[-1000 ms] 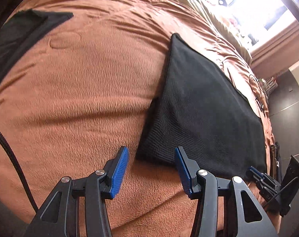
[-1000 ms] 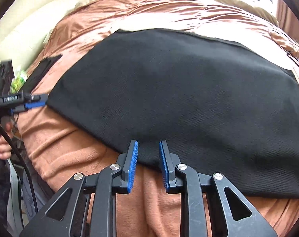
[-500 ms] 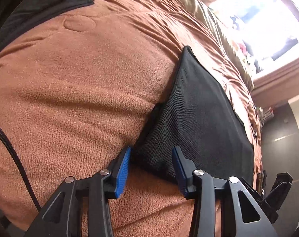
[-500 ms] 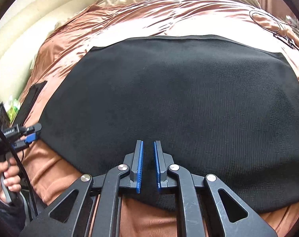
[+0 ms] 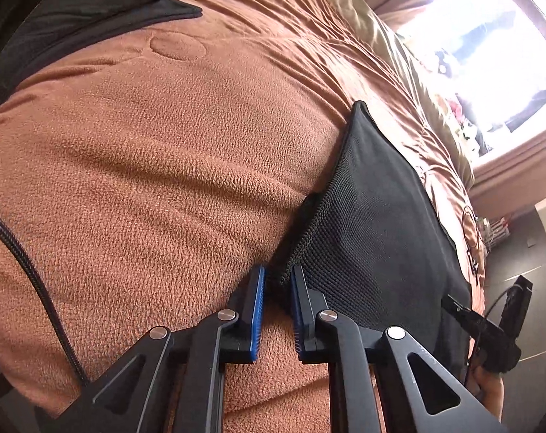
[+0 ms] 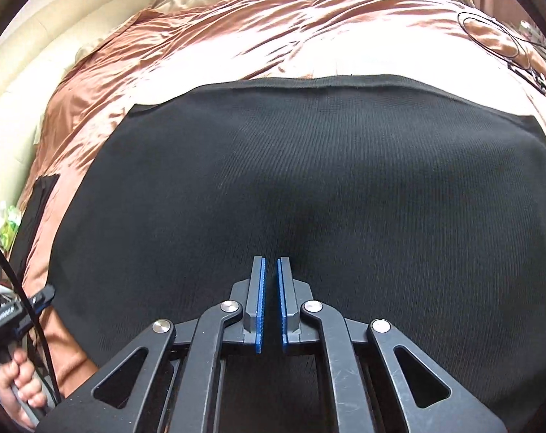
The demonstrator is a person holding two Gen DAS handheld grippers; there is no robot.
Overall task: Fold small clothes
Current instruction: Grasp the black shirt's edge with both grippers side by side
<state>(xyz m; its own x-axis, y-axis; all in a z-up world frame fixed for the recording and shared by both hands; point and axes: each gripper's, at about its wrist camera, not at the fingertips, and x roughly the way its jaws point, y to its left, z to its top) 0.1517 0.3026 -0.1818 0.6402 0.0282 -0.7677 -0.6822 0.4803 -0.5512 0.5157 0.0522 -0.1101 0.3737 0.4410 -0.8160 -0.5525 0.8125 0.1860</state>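
Note:
A black knitted garment (image 5: 374, 238) lies flat on the brown bed cover (image 5: 146, 180). My left gripper (image 5: 277, 278) is at its near left corner. Its jaws are closing, and the corner sits pinched between the blue pads (image 5: 258, 299). In the right wrist view the same garment (image 6: 309, 180) fills the middle, and my right gripper (image 6: 270, 263) stands shut over its near part. Whether any cloth is caught in the thin gap is hidden. The other gripper shows in each view: the right gripper (image 5: 489, 324) and the left gripper (image 6: 27, 306), held by a hand (image 6: 16, 379).
A second dark garment (image 5: 74, 11) lies at the far left of the bed, seen edge-on as a dark garment (image 6: 38, 209) in the right wrist view. A black cable (image 5: 31, 270) crosses the cover. A cream headboard (image 6: 38, 90), a bright window (image 5: 489, 54) and dark floor (image 5: 525, 252) border the bed.
The left jaws have closed in from wide apart onto the garment's corner. The right gripper has moved forward from the garment's near edge over the cloth, and its jaws have shut.

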